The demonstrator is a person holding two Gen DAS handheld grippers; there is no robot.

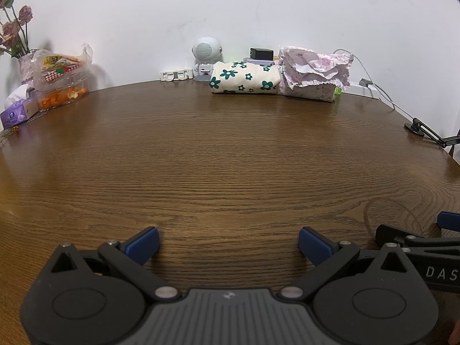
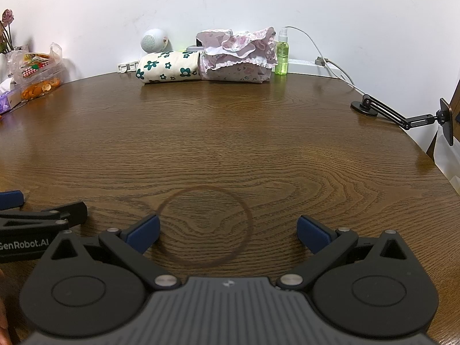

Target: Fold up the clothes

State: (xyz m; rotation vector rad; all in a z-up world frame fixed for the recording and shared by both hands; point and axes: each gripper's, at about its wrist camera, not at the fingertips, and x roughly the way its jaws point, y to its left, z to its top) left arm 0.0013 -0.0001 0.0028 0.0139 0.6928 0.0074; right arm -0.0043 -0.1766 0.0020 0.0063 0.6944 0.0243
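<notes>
A folded cream garment with green flowers point(image 1: 244, 78) point(image 2: 168, 67) lies at the far edge of the brown wooden table point(image 1: 230, 158) point(image 2: 230, 143). A folded pink ruffled garment point(image 1: 314, 72) point(image 2: 238, 54) lies against its right side. My left gripper point(image 1: 228, 245) is open and empty, low over the near part of the table. My right gripper point(image 2: 228, 234) is open and empty, just right of the left one, above a faint ring mark point(image 2: 205, 227) in the wood. Each gripper shows at the edge of the other's view.
A small white robot speaker point(image 1: 205, 57), a white clip strip point(image 1: 175, 75) and a black charger point(image 1: 261, 54) stand by the wall. A snack bag, orange peels point(image 1: 61, 95) and a tissue box point(image 1: 17, 112) sit far left. A green spray bottle point(image 2: 281, 53), a cable and a black phone arm point(image 2: 402, 116) are at the right.
</notes>
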